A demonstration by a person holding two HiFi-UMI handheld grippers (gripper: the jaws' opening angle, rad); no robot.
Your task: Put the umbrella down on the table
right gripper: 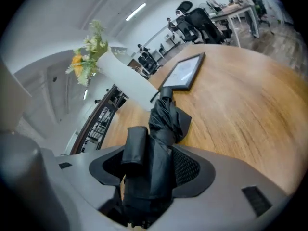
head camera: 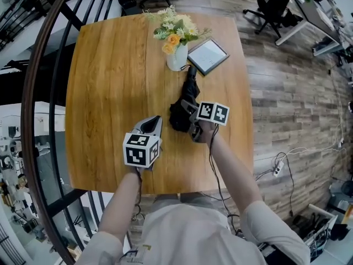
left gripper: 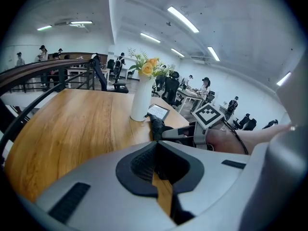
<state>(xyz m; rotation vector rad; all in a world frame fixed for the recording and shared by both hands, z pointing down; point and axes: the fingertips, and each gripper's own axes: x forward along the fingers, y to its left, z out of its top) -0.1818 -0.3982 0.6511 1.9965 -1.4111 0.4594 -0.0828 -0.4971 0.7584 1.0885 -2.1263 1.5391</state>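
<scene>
A folded black umbrella (head camera: 188, 95) lies along the wooden table (head camera: 110, 93), its far end close to the white vase (head camera: 177, 58). Its near end sits between the jaws of my right gripper (head camera: 186, 117). In the right gripper view the umbrella (right gripper: 166, 117) fills most of the space in the right gripper (right gripper: 147, 162); the mesh pad on the right is against the fabric and a dark gap shows on the left, so the jaws stand open. My left gripper (head camera: 153, 125) hovers low over the table left of the umbrella, shut and empty (left gripper: 156, 162).
The vase of flowers (left gripper: 140, 97) and a tablet (head camera: 208, 55) stand at the table's far side, just beyond the umbrella's end. A curved dark railing (head camera: 33, 93) runs along the left. Office chairs (head camera: 276, 4) and a power strip (head camera: 278, 164) are on the floor to the right.
</scene>
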